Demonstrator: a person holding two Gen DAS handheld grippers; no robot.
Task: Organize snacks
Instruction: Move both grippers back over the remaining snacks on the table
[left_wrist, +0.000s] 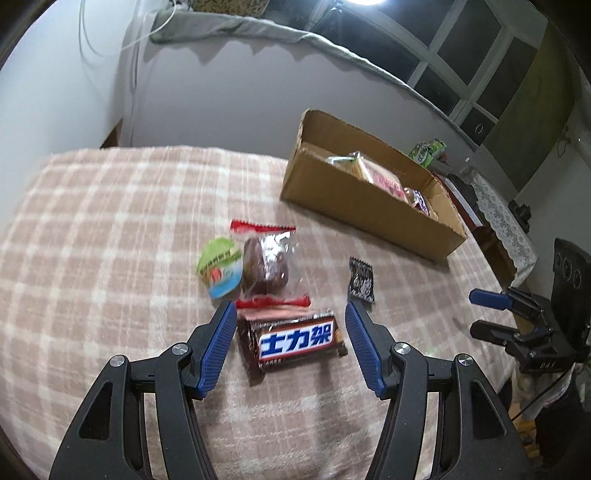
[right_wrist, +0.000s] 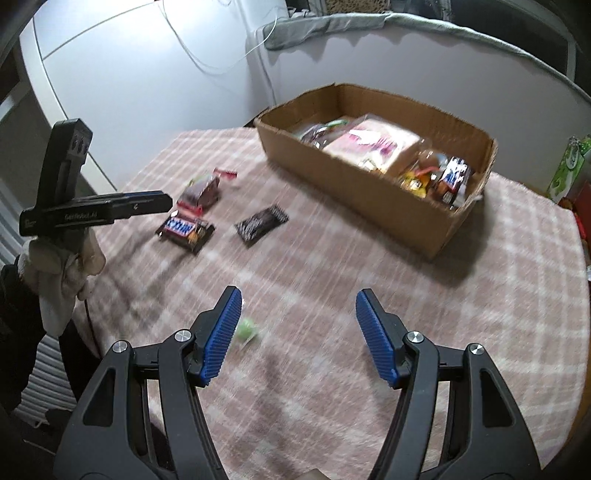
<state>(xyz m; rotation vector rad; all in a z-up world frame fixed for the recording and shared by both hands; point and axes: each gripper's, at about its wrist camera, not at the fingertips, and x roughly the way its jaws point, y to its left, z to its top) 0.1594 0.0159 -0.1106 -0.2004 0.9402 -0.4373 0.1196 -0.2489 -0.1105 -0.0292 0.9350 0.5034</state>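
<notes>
On the pink plaid cloth lies a brown Snickers bar, and my left gripper hovers open over it, its blue pads apart from the wrapper. Just beyond are a clear bag with a brown cake, a green jelly cup and a small black packet. A cardboard box holding several snacks stands at the back right. My right gripper is open above bare cloth, with a small blurred green sweet by its left finger. From there the Snickers bar, black packet and box show.
A gloved hand holds the left gripper at the table's left edge. My right gripper shows at the right edge. A green carton and lace-covered furniture stand behind the box. A white wall runs along the far side.
</notes>
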